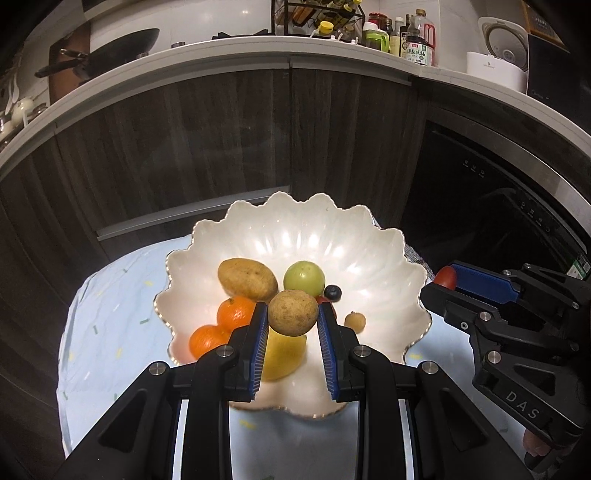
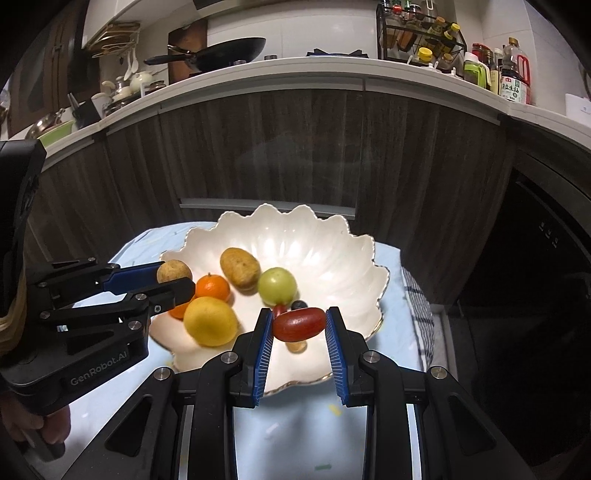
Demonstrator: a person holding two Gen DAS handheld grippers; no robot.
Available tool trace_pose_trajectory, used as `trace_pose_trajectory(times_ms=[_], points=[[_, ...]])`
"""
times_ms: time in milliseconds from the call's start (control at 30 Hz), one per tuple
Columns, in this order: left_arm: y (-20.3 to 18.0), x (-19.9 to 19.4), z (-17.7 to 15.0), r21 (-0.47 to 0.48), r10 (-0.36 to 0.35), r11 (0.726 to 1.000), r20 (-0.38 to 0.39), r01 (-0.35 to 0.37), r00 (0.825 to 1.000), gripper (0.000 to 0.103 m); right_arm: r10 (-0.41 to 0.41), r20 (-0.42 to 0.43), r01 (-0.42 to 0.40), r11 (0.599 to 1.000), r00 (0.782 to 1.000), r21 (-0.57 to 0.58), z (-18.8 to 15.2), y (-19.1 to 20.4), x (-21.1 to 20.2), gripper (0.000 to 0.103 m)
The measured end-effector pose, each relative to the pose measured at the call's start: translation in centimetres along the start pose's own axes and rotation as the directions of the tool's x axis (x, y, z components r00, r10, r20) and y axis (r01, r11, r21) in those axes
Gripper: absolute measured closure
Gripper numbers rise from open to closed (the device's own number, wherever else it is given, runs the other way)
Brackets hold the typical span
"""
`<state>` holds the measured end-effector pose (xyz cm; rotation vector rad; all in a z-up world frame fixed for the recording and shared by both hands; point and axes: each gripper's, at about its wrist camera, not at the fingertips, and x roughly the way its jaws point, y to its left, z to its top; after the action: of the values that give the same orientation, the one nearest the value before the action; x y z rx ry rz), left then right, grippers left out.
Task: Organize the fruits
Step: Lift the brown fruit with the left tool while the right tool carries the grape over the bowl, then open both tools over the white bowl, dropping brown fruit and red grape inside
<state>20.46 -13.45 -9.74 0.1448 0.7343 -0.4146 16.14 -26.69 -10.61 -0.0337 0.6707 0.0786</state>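
Observation:
A white scalloped bowl (image 1: 369,251) (image 2: 332,243) sits on a pale blue cloth. It holds a brown oval fruit (image 1: 246,278) (image 2: 239,267), a green round fruit (image 1: 303,275) (image 2: 277,285), two oranges (image 1: 234,314) (image 2: 212,288), a yellow lemon (image 1: 284,354) (image 2: 209,320), a blueberry (image 1: 332,292) (image 2: 299,305) and a small tan fruit (image 1: 355,321). My left gripper (image 1: 292,314) (image 2: 173,277) is shut on a round brown fruit (image 1: 292,312) (image 2: 173,271) above the bowl. My right gripper (image 2: 298,323) (image 1: 445,280) is shut on a red oblong fruit (image 2: 298,324) (image 1: 446,277) over the bowl's right side.
Dark wood cabinets (image 1: 221,147) stand behind the small table. The counter above carries a wok (image 2: 221,51), a spice rack (image 2: 417,33), sauce bottles (image 1: 417,44) and a rice cooker (image 1: 502,55). A checked towel (image 2: 417,306) lies at the table's right edge. A dark appliance (image 1: 498,206) is at the right.

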Motion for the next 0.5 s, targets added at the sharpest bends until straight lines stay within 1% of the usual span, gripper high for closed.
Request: trace_pose_trajectory(times_ms=[333, 500], points=[[-0.6, 3.3, 1.0, 0.014, -0.028, 1.0, -0.032, 0.028, 0.999, 0.076, -0.006, -0.029, 0.007, 0.999, 1.0, 0.037, 0.4, -1.9, 2.4, 0.073], [-0.8, 4.2, 1.1, 0.024, -0.043, 0.999, -0.055, 0.044, 0.998, 0.075, 0.004, -0.042, -0.002, 0.999, 0.999, 0.046, 0.4, -2.1, 3.1, 0.073]])
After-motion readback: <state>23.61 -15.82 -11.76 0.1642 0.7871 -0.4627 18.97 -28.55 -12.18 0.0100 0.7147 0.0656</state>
